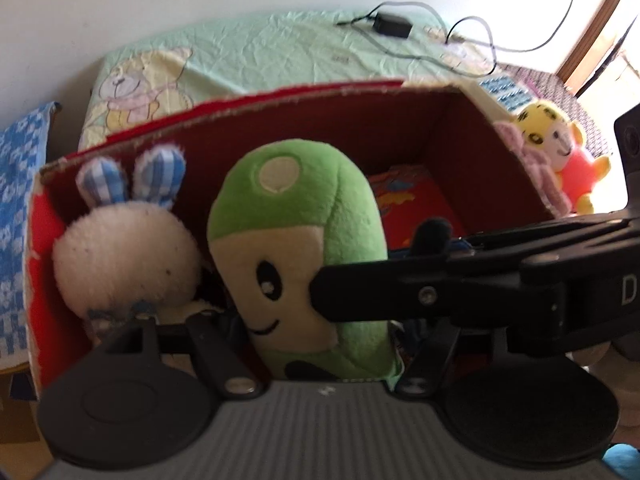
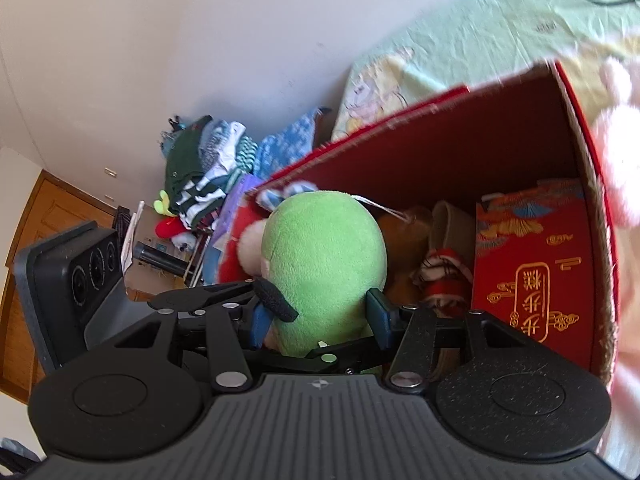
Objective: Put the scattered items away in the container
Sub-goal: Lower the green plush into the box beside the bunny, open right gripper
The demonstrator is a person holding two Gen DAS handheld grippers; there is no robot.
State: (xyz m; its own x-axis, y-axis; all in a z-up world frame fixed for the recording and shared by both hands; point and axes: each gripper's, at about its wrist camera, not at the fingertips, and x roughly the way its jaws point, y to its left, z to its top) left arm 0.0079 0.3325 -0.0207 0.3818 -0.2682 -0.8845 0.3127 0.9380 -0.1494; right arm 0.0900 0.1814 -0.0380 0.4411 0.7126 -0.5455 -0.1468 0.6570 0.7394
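Bedroom, red box [image 2: 500, 128], both jaws clamped on green plush toy [image 2: 324, 252].

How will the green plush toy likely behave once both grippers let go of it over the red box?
The green plush toy looks soft and light, so it probably squashes between the right gripper's pads. Tall and rounded, it may topple against the white bunny in the red box.

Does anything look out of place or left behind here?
Yes: a yellow tiger plush sits outside the red box, beside its right wall, not yet tidied. The green plush, gripped by both grippers, is over the box.
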